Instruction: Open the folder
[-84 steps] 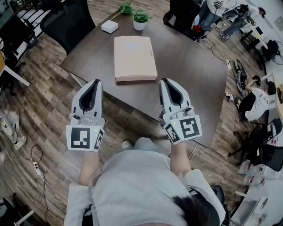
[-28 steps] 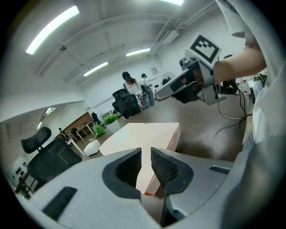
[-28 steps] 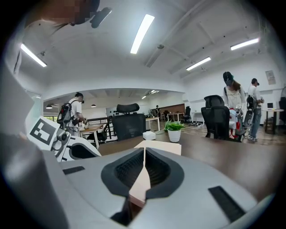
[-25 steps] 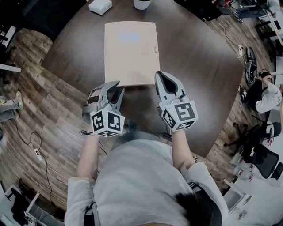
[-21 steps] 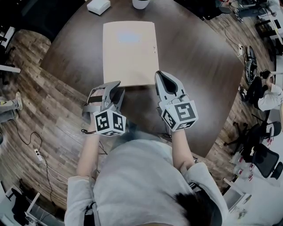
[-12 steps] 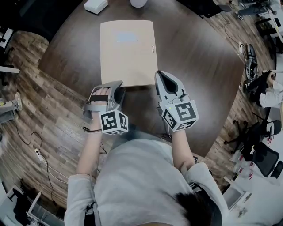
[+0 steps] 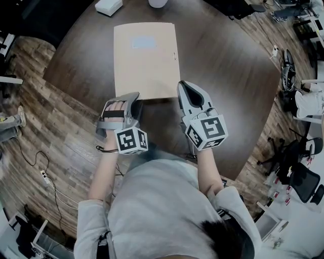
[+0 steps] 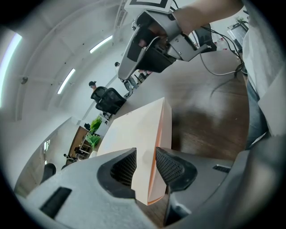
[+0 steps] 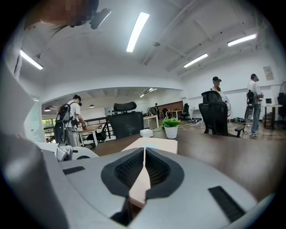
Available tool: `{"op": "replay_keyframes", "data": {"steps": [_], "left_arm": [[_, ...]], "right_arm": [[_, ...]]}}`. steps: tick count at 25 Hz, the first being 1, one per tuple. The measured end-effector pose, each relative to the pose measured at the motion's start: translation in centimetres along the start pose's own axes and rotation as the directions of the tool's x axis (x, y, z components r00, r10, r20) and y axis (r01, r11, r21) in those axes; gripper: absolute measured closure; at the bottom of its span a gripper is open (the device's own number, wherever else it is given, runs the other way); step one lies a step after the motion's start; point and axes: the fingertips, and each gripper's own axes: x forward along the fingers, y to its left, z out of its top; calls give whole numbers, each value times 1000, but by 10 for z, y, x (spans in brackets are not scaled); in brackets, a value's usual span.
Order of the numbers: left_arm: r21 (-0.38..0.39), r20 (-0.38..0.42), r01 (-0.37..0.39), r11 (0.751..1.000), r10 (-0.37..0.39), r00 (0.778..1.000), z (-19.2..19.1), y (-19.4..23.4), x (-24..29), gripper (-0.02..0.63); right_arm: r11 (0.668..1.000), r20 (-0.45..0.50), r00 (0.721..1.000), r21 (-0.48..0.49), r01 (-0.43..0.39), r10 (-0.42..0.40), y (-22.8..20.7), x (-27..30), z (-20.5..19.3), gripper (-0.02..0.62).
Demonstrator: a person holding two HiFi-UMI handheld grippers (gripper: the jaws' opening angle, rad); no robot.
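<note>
A beige folder (image 7: pixel 144 58) lies shut on the dark round table (image 7: pixel 228 66). My left gripper (image 7: pixel 134 104) is rolled onto its side at the folder's near left corner. In the left gripper view the folder's (image 8: pixel 134 134) corner stands between the jaws of my left gripper (image 8: pixel 145 166), which have just been opening; the pads do not press on it. My right gripper (image 7: pixel 184 87) rests at the folder's near right corner. Seen in its own view, my right gripper (image 9: pixel 144 154) has its tips together, with the folder (image 9: pixel 154 144) showing beyond them.
A white box (image 7: pixel 108 6) and a potted plant (image 7: pixel 158 3) stand at the table's far side behind the folder. Office chairs (image 9: pixel 125 118) and standing people (image 9: pixel 70 118) are beyond the table. Cables lie on the wooden floor (image 7: pixel 45 152) at the left.
My left gripper has rolled onto its side and sunk to the folder's near left corner, and its jaws have widened around that corner. The right gripper has stayed where it was.
</note>
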Motion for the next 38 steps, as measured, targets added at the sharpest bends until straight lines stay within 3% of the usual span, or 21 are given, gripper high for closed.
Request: {"op": "replay_keyframes", "data": {"steps": [6,13,17,23,26,30,38], "left_arm": [[18,-13,-35,999,36,999,0,1,1,497],[83,-8,-161,983,162,987,2,2,0,497],[73,-9,-223,972,224,975,4,8,0,495],[12,-9,-216,976,216,976,3,7,0,497],[-25,-3,-202,979,202,979,5,5,0,549],[-105,16,-198,974,201,979,8,9,-3,557],[-318,52,-216,923,245,968,3,28,-27,569]], "right_arm": [[1000,3,1000,3,0,0,-1,-1,-1,580],[1000,2,1000,6,-2,2,-2,-1,-3,580],[1000,2,1000,6,0,0,-4,-3,-4,580],[1000,8,1000,11,17,-17,-11,-9,-3,580],[1000,12,1000,16,27,-27,-15,-12,-2,580],[999,16,999,19,32,-32,-21,-16,-2,580],[1000,28,999,16,22,-22,-14,-18,5,580]]}}
